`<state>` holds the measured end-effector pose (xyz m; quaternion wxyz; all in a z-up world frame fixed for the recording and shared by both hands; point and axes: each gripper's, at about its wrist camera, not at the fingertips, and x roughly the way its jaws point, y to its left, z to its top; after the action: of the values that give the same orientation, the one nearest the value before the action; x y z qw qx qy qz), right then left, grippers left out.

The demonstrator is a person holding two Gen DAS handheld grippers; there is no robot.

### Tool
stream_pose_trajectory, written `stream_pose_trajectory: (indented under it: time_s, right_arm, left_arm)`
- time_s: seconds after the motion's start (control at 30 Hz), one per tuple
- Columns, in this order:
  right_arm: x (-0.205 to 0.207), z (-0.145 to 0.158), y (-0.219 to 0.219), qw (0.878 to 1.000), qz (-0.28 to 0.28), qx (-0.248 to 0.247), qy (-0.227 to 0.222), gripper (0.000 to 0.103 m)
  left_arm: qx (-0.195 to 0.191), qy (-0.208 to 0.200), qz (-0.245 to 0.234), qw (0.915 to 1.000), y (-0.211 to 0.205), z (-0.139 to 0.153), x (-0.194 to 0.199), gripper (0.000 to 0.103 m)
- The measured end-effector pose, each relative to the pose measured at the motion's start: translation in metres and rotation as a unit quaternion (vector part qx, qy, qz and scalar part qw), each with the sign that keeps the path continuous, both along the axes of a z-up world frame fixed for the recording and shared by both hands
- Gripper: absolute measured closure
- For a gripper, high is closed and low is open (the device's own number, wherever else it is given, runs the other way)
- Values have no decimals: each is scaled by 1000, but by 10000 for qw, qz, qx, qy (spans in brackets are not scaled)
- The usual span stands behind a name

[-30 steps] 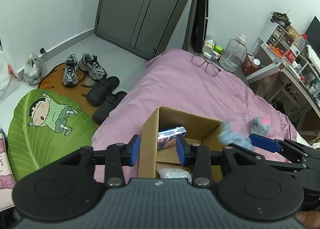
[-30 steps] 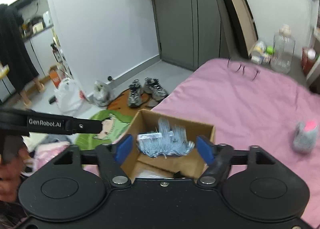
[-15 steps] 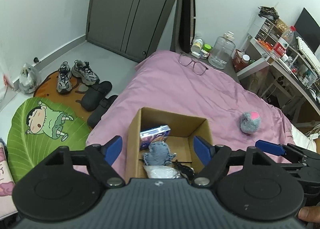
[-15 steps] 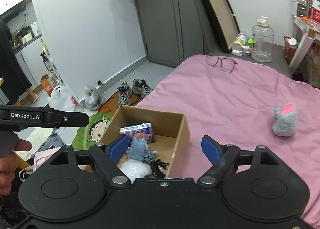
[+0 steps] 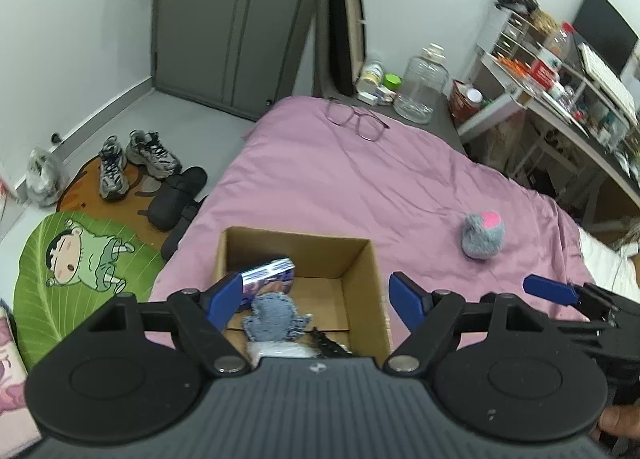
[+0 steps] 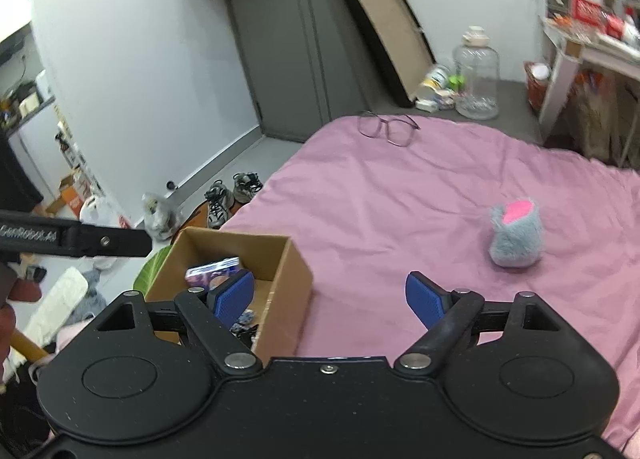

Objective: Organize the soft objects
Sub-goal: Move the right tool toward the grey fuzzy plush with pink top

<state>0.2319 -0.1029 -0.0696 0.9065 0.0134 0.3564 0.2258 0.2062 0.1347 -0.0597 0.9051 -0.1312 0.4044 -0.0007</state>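
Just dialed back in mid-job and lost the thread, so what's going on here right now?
A person is sorting soft things into a cardboard box on the pink bed. A blue-grey soft toy already lies in the box beside a purple packet. Both the left tongs and the right tongs are open with nothing between them. A grey and pink plush is not yet boxed; it sits on the bed, apart from the box.

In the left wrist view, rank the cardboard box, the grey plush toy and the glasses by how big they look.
1. Cardboard box, clearly largest, though nearest the camera.
2. Grey plush toy and glasses: alike, unranked, since the glasses lie farther off.
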Motion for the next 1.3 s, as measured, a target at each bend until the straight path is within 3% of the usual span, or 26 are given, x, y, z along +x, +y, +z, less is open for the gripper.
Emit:
stream_pose_trajectory:
  time_s: [0.77, 1.3]
  right_arm:
    - [61, -17, -79, 9982, -569, 152, 145, 18]
    - [108, -58, -139, 9925, -1012, 532, 424, 18]
  left_arm:
    - [141, 236, -278, 9992, -71, -2, 68, 24]
    - [182, 535, -486, 9972, -132, -32, 129, 24]
